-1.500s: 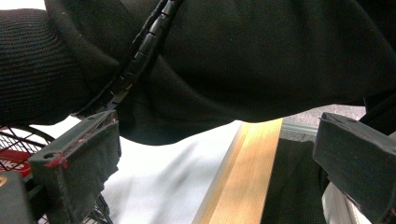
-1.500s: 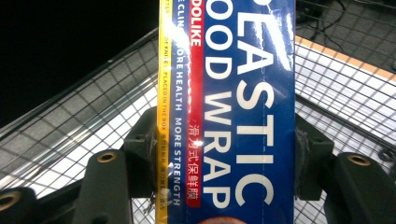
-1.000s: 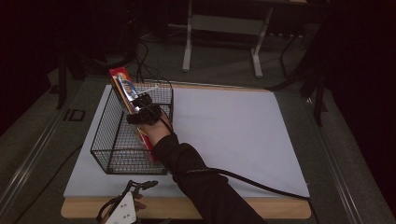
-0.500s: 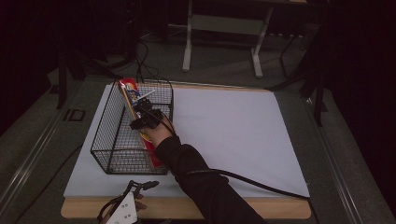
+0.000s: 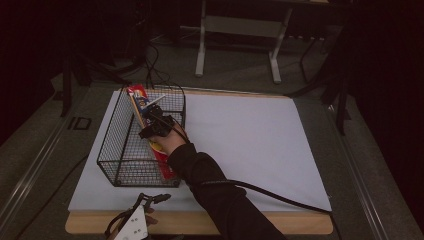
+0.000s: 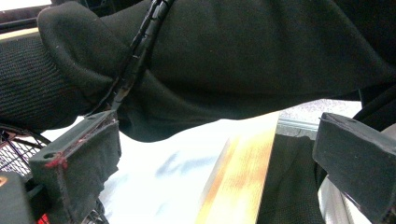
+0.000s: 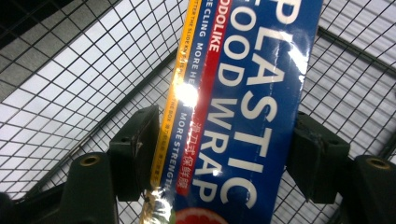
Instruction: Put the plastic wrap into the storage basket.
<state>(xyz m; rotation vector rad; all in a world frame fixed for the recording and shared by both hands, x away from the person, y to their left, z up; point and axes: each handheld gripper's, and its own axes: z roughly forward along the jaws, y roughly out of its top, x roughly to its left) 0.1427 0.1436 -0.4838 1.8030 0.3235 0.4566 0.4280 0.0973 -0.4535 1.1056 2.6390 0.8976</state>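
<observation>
A long box of plastic food wrap (image 5: 136, 96), blue, red and yellow, leans inside a black wire basket (image 5: 107, 145), from its far left corner toward its near right side. My right gripper (image 5: 151, 116) reaches into the basket over the box. In the right gripper view the box (image 7: 243, 102) runs between the two pads; the jaws have just been opening, and the pads stand beside its edges without pressing. My left gripper (image 5: 152, 199) rests at the table's near edge, jaws wide apart (image 6: 210, 168) with nothing between them.
The basket stands on a white sheet (image 5: 250, 140) that covers a wooden table (image 5: 280, 225). A cable (image 5: 270, 192) trails from the right sleeve (image 6: 210, 60) across the sheet. Dark floor and a metal stand (image 5: 235, 30) lie beyond the far edge.
The box's upper end has sunk from above the basket rim down into the basket. The right hand has followed it a little. The left gripper has stayed put.
</observation>
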